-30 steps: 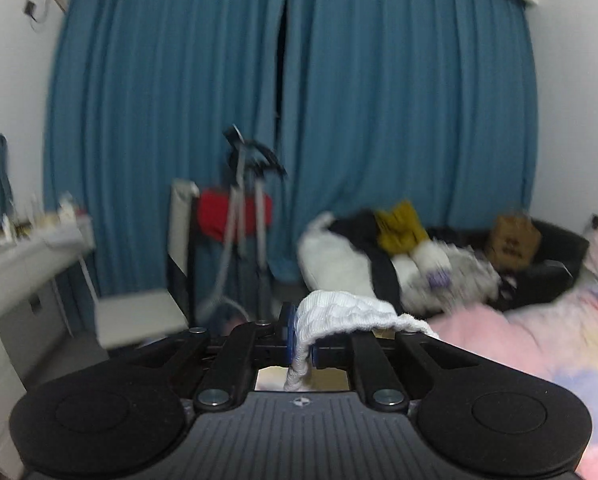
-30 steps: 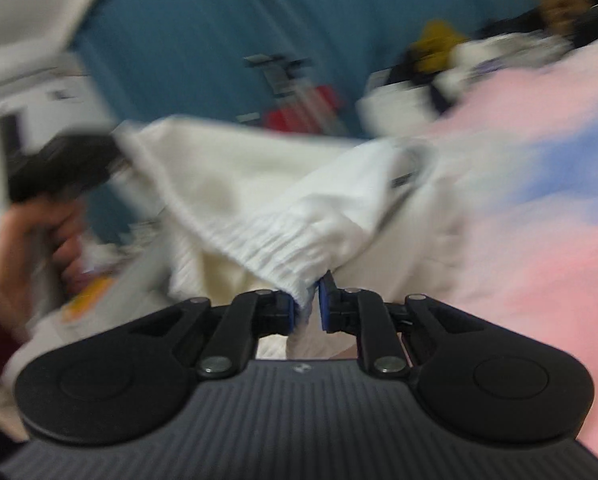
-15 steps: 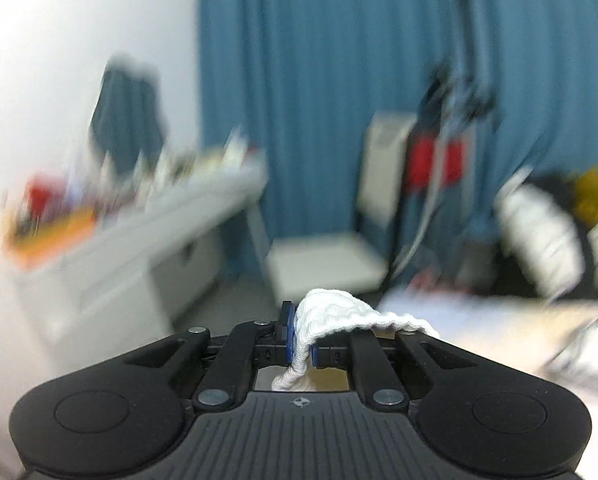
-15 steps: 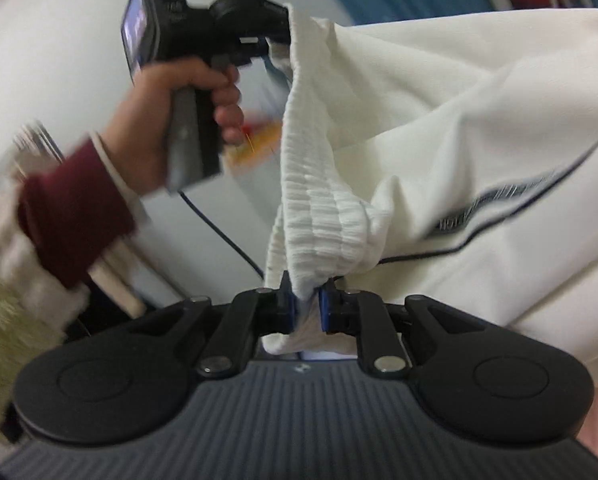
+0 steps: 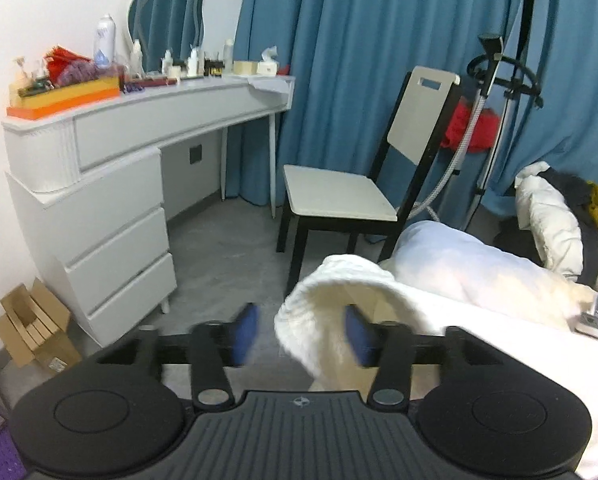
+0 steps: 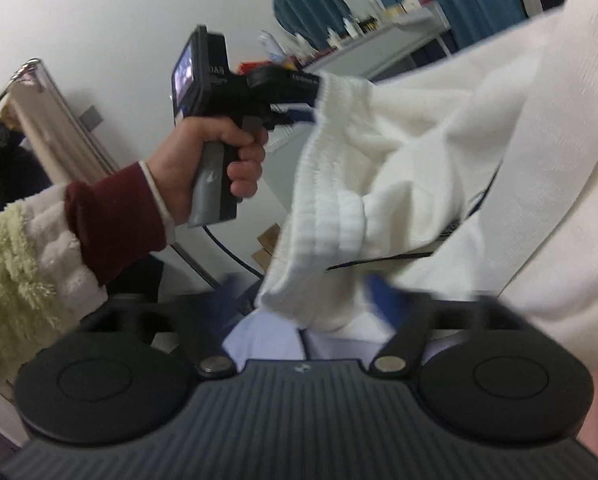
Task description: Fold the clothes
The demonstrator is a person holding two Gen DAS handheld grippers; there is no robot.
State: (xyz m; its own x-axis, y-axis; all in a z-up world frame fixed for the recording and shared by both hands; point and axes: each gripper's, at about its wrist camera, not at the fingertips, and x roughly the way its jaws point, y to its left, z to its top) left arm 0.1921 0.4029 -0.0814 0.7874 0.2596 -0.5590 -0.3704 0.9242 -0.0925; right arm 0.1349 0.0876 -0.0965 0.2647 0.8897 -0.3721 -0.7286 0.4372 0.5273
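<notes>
White ribbed-hem garment (image 6: 439,148), bunched

A white dresser (image 5: 99,200) stands along the left wall, its top crowded with bottles (image 5: 105,40) and an orange box (image 5: 63,98). A chair (image 5: 363,184) faces blue curtains (image 5: 359,40). Cardboard (image 5: 31,324) lies on the floor.

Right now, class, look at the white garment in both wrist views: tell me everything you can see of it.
The white garment looks like soft knit cloth with a ribbed hem and a thin dark line across one panel. It hangs bunched and folded over itself, not flat. In the left wrist view its ribbed edge lies between the jaws of the left gripper, which are opening. The right gripper is opening too, with cloth drooping between its fingers.
</notes>
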